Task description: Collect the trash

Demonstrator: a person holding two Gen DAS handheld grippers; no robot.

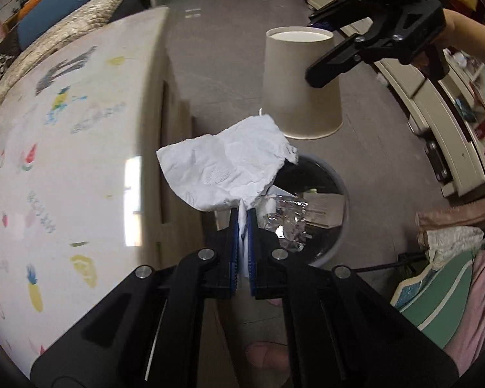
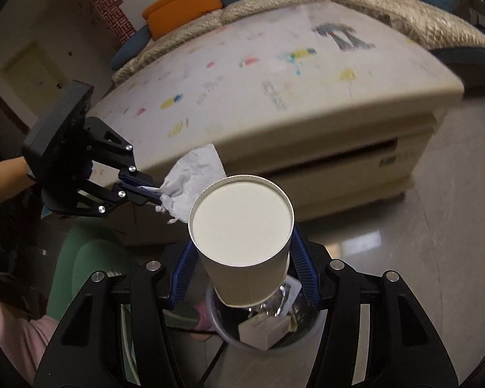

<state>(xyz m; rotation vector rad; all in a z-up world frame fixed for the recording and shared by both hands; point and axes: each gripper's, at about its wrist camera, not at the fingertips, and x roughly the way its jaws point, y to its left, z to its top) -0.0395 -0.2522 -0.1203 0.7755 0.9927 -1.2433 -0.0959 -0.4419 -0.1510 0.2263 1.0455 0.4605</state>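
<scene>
My left gripper is shut on a crumpled white tissue, held just above the near rim of a round trash bin. The tissue also shows in the right wrist view, pinched by the left gripper. My right gripper is shut on an upside-down beige paper cup, held over the bin. In the left wrist view the cup hangs above the bin's far side with the right gripper on it. The bin holds crinkled clear plastic and a white box.
A low white table with coloured drawings stands left of the bin, a sofa with orange and blue cushions behind it. A cream cabinet runs along the right. The person's legs and foot are close to the bin.
</scene>
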